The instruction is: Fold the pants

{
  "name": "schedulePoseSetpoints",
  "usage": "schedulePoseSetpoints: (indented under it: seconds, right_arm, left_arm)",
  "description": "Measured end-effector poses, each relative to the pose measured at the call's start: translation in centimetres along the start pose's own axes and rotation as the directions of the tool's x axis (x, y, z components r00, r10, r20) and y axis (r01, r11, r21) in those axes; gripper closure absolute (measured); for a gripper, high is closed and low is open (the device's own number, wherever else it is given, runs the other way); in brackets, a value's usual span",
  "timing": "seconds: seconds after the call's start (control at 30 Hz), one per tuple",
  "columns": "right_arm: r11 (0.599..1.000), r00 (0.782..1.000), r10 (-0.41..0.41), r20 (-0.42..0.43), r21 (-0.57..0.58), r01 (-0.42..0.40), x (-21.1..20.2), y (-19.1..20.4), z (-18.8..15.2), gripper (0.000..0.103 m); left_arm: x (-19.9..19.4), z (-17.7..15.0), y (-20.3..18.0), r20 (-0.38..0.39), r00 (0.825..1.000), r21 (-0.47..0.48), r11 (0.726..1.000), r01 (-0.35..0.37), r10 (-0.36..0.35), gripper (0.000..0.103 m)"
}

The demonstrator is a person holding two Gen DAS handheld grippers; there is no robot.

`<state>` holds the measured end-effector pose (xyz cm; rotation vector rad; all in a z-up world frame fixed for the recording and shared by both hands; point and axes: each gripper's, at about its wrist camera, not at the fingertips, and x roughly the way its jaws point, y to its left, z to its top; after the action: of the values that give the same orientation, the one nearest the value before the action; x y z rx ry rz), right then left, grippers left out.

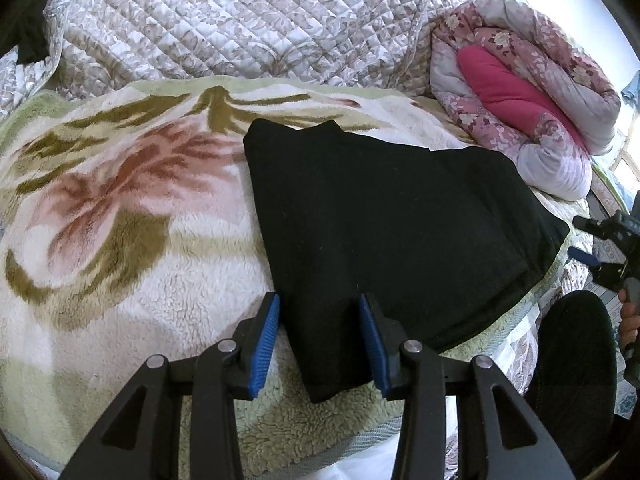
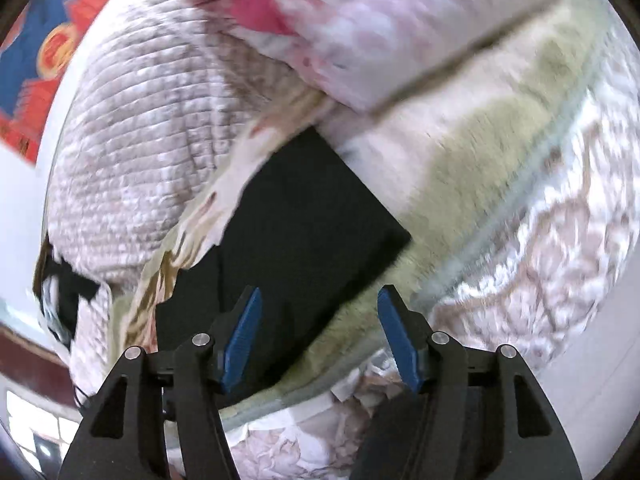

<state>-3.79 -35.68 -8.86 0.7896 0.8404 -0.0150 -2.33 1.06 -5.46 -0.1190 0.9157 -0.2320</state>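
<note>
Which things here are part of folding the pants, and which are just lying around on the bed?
Part of the job:
- black pants, folded on the bed
- left gripper, fingers open astride the pants' near end
- right gripper, open and empty

Just lying about:
- floral fleece blanket
- quilted bedspread
- rolled pink floral comforter

Both grippers, left gripper (image 1: 320, 308) and right gripper (image 2: 320, 300): black arms, silver rivets, ribbed blue pads (image 1: 264, 344).
</note>
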Motion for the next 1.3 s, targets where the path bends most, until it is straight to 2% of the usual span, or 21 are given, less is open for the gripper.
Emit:
schedulePoseSetpoints:
  seconds: [0.1, 0.27, 0.4, 0.5, 0.6, 0.67, 0.7, 0.97, 1.17, 1.3]
  right_arm:
    - [0.998, 0.999, 0.012, -0.036, 0.054, -0.010, 1.7, -0.9, 0.6, 0.043]
    - [0.997, 1.000, 0.017, -0.006, 0.080, -0.016, 3.2, -1.2, 1.9, 0.040]
    - [0.994, 0.991, 0.082, 0.103, 0.066, -0.089, 1.6, -0.7, 1.3, 0.040]
    - [0.994, 0.993, 0.078, 0.094, 0.069, -0.084, 2.2, -0.7, 1.6, 0.042]
    - [0.994, 0.996, 0.054, 0.069, 0.088, -0.060, 3.6, -0.9, 2.4, 0.055]
    - [0.995, 0.998, 0.027, 0.053, 0.095, -0.032, 4.1, -0.8, 2.9, 0.073]
    - [0.996, 0.998, 0.030, 0.057, 0.080, -0.034, 4.1, -0.6, 3.0, 0.077]
    - [0.998, 0.995, 0.056, 0.088, -0.031, -0.053, 2.6, 2.2, 3.3, 0.080]
    - [0.980, 0.988, 0.126, 0.088, -0.166, -0.110, 1.9, 7.1, 3.4, 0.081]
    - [0.953, 0.984, 0.166, 0.057, -0.264, -0.146, 2.3, 11.0, 2.9, 0.081]
  left_arm:
    - [0.0, 0.1, 0.0, -0.007, 1.000, 0.003, 1.000, -0.003, 0.003, 0.058]
    - [0.0, 0.2, 0.0, -0.013, 1.000, 0.006, 1.000, -0.004, 0.004, 0.059]
    - [0.0, 0.3, 0.0, -0.017, 1.000, 0.009, 1.000, -0.004, 0.004, 0.058]
    - [0.1, 0.3, 0.0, -0.016, 1.000, 0.007, 1.000, -0.003, 0.004, 0.059]
    - [0.1, 0.3, 0.0, -0.016, 1.000, 0.011, 1.000, -0.006, 0.006, 0.058]
    - [0.1, 0.3, 0.0, -0.017, 1.000, 0.009, 1.000, -0.005, 0.005, 0.058]
    - [0.1, 0.3, 0.0, -0.017, 1.000, 0.009, 1.000, -0.004, 0.004, 0.058]
    - [0.0, 0.5, 0.0, -0.019, 1.000, 0.005, 1.000, -0.002, 0.002, 0.058]
    - [-0.9, 0.9, -0.2, -0.011, 1.000, -0.010, 1.000, -0.004, 0.004, 0.058]
    - [-1.7, 1.5, 0.0, -0.005, 0.999, -0.019, 0.999, -0.037, 0.036, 0.058]
